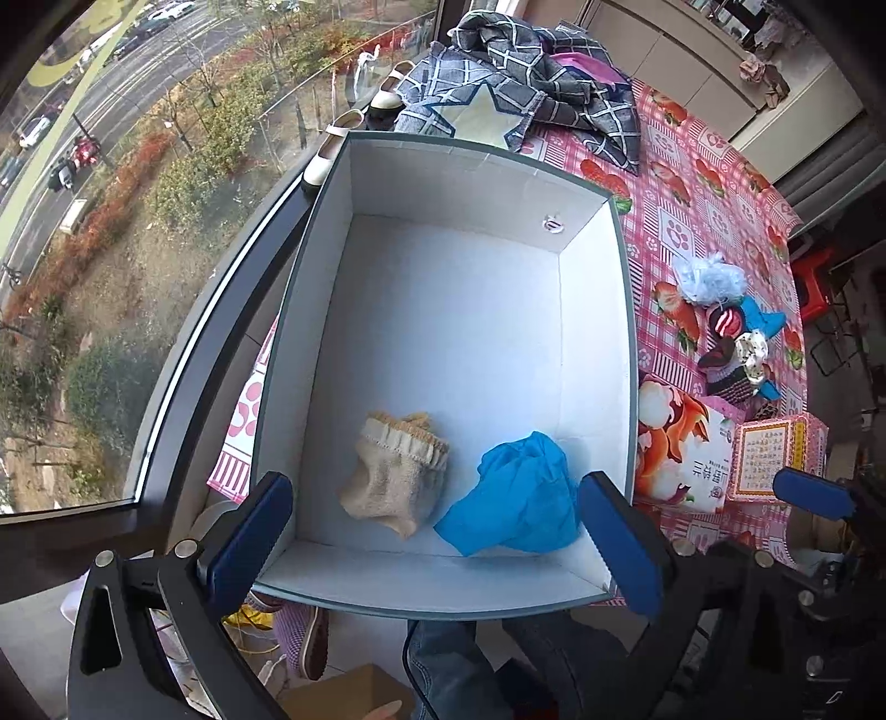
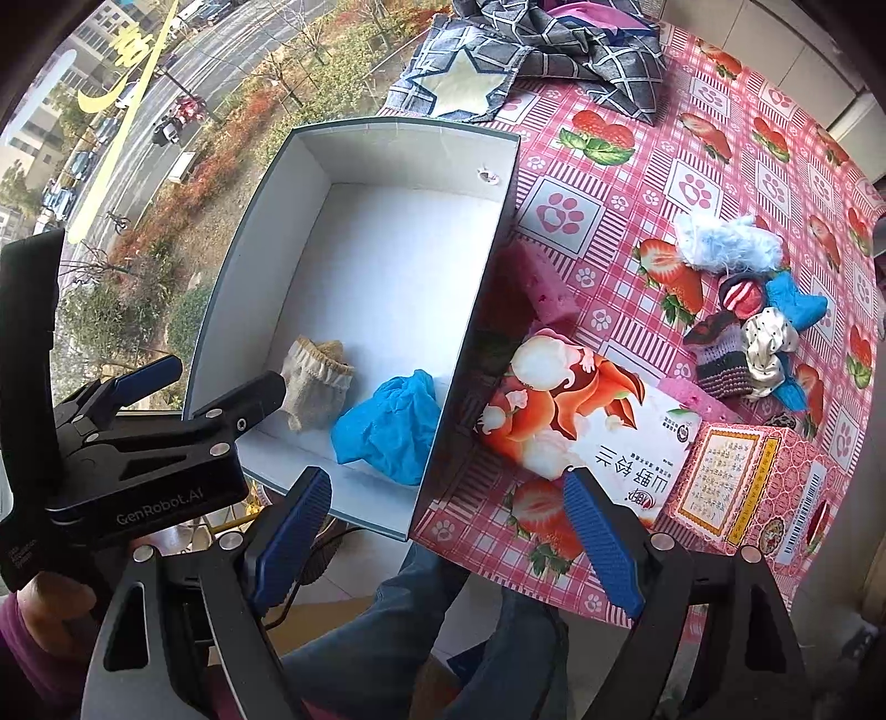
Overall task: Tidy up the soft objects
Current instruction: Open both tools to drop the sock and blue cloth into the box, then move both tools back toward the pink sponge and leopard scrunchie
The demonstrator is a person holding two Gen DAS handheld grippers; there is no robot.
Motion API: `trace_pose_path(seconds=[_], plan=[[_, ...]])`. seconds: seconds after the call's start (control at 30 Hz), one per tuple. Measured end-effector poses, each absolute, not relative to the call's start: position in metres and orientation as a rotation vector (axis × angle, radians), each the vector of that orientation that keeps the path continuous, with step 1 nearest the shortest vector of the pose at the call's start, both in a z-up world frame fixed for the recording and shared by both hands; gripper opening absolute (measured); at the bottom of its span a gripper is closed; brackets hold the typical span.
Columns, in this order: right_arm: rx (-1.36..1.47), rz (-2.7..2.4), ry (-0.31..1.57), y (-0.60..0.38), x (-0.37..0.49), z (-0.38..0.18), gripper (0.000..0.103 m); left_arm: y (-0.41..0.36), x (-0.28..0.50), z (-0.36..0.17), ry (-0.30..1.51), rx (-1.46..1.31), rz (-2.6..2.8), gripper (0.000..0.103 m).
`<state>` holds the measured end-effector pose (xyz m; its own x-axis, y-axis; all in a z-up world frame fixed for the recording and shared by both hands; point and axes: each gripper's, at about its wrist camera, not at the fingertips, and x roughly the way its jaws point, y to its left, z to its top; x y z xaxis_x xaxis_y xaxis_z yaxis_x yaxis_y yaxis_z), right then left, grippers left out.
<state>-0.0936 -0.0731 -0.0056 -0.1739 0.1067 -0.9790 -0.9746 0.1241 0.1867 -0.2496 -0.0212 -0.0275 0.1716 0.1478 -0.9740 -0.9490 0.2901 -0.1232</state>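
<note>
A grey box with a white inside (image 1: 454, 183) stands on the pink strawberry tablecloth (image 2: 637, 183). On the box floor, near its front wall, lie a beige sock (image 1: 396, 476) and a crumpled blue cloth (image 1: 515, 498). My left gripper (image 1: 434, 479) hangs open above them, touching neither. My right gripper (image 2: 446, 473) is open over the box's front right corner (image 2: 415, 526), with nothing between its pads. A pile of small soft items lies to the right: a fluffy pale blue piece (image 2: 725, 241), a red striped ball (image 2: 739, 293), a blue sock (image 2: 797, 302) and a dotted white cloth (image 2: 767, 343).
A tissue pack (image 2: 581, 421) and a pink carton (image 2: 764, 487) lie right of the box. A pink sponge (image 2: 545, 288) leans by the box wall. Checked cloths (image 2: 554, 39) are heaped at the back. White shoes (image 1: 332, 149) sit on the window sill. A person's legs (image 2: 421, 637) are below.
</note>
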Motion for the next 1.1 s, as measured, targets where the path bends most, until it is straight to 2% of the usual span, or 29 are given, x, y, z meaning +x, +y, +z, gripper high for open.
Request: trace_pose_path(seconds=[0.33, 0.37, 0.4, 0.8, 1.1], plan=[[-0.771, 1.217, 1.363, -0.095, -0.052, 0.021, 0.088, -0.017, -0.206, 0.007, 1.056, -0.845, 0.838, 0.103], [-0.746, 1.209, 1.368, -0.098, -0.046, 0.025, 0.093, -0.016, -0.202, 0.01, 1.05, -0.836, 0.825, 0.103], [-0.712, 1.202, 1.369, -0.101, -0.039, 0.03, 0.103, -0.015, -0.197, 0.013, 1.045, -0.823, 0.814, 0.103], [-0.454, 1.015, 1.375, -0.152, 0.045, 0.068, 0.103, -0.021, -0.13, 0.014, 1.116, -0.757, 0.658, 0.103], [-0.335, 0.852, 1.438, -0.2, 0.115, 0.055, 0.103, -0.016, -0.068, -0.015, 1.179, -0.917, 0.565, 0.103]])
